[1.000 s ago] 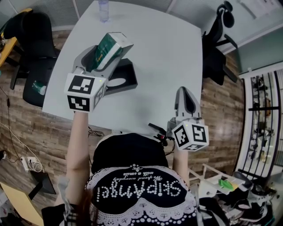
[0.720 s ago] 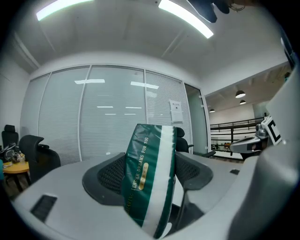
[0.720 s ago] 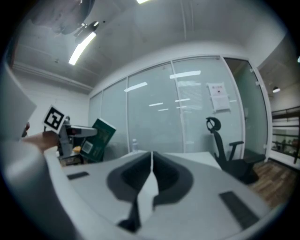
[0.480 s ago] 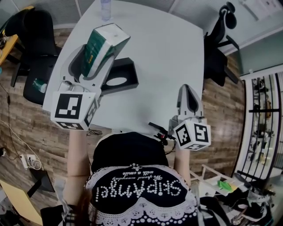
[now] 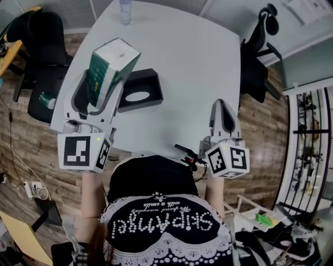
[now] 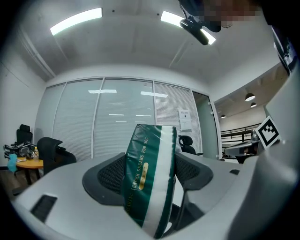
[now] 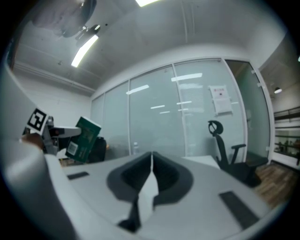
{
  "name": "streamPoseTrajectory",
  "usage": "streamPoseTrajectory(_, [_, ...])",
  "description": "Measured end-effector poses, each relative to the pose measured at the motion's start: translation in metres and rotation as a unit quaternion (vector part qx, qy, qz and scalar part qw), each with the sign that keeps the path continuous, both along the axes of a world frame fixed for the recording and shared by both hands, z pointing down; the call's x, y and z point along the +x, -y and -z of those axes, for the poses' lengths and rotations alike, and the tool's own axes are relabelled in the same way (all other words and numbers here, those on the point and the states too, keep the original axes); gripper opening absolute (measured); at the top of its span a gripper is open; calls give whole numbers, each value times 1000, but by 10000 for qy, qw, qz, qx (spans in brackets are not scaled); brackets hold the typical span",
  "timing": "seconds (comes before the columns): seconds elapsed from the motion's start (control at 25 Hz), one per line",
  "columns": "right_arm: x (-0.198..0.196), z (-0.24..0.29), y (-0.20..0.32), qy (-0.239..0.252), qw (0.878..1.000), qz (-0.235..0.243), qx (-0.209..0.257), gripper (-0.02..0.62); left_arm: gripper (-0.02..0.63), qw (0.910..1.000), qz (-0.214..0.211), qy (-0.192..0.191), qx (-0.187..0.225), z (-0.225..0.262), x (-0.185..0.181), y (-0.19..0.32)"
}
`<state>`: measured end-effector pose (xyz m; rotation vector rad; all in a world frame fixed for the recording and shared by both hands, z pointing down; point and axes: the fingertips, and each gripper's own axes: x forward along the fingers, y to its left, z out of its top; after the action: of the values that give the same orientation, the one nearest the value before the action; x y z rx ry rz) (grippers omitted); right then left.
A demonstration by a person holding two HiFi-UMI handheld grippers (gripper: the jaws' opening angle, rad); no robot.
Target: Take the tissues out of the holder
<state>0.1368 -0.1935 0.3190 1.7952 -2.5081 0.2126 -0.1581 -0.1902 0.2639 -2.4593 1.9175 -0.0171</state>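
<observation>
A green and white tissue pack [image 5: 108,67] is held in the air over the table's left side, with my left gripper [image 5: 101,85] shut on it. In the left gripper view the tissue pack [image 6: 149,180] stands upright between the two dark pads. The black holder [image 5: 149,83] lies flat on the white table [image 5: 197,62], below and to the right of the pack, its oval opening showing. My right gripper [image 5: 223,115] hovers at the table's near edge, shut with nothing in it; the right gripper view shows its jaws touching and the tissue pack [image 7: 83,139] far left.
A water bottle [image 5: 123,11] stands at the table's far edge. Black office chairs sit to the left [image 5: 39,57] and far right [image 5: 257,49] of the table. Wooden floor surrounds it, and the person's torso fills the lower middle.
My left gripper has risen and drawn back toward the person with the tissue pack, now clear of the holder and more upright. The right gripper has barely moved.
</observation>
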Motion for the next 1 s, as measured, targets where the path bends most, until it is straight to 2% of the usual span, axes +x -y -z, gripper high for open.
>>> streamPoseTrajectory(0.52, [-3, 9, -11, -1, 10000, 61, 41, 35, 348, 9996, 136, -199, -159, -19, -2, -27])
streamPoseTrajectory(1.0, [-6, 11, -25, -24, 9998, 147, 133, 35, 348, 9993, 259, -219, -178, -30, -9, -45])
